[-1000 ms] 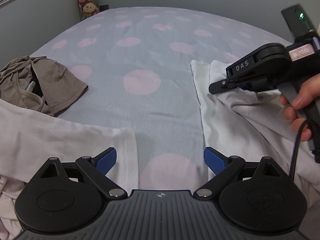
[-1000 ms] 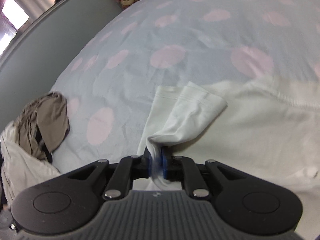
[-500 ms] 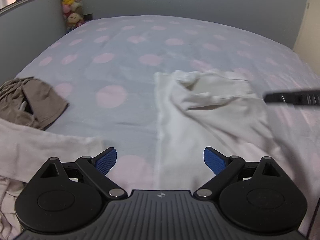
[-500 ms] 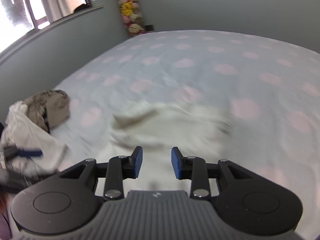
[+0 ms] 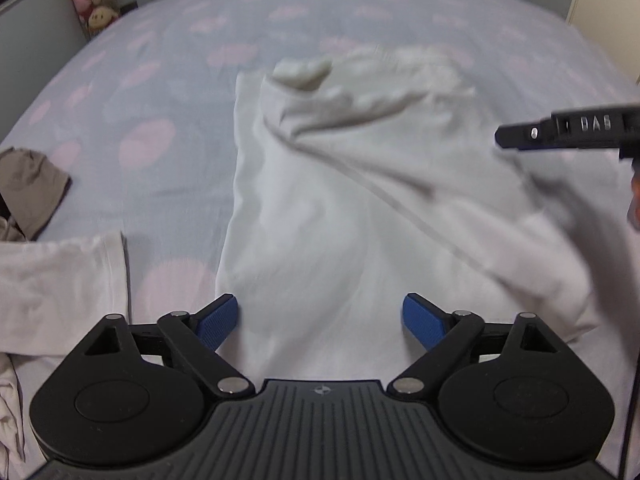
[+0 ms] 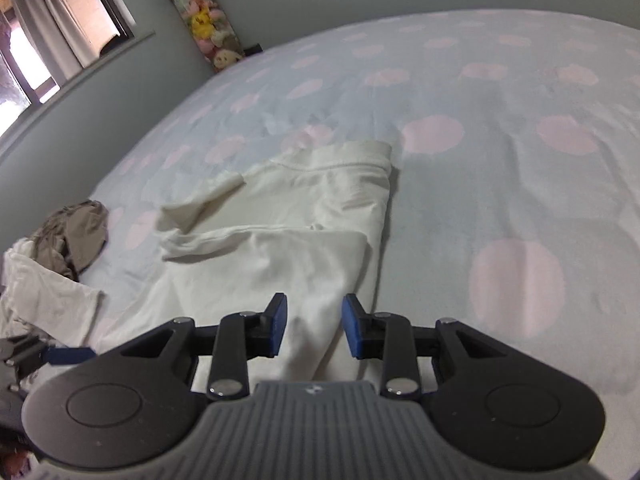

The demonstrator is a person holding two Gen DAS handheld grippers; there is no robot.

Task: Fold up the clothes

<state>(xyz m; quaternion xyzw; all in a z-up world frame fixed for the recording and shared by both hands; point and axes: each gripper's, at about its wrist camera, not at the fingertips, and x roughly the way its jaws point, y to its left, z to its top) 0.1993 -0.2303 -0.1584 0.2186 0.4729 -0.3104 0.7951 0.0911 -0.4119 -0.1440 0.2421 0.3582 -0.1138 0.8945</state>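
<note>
White garment (image 5: 340, 208) lay partly folded on polka-dot bedspread (image 6: 500, 128) | left gripper (image 5: 320, 318) hovered low over near hem, jaws wide apart, gripping nothing | right gripper (image 6: 314, 326) poised over right fold edge, jaws apart, empty | brown clothes (image 6: 76, 232) and pale shirt (image 5: 52, 280) heaped at left.

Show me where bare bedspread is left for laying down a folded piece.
Bare bedspread lies right of and beyond the white shirt, up to the plush toys. Crowded: the near left, with the brown garment and pale clothes.
</note>
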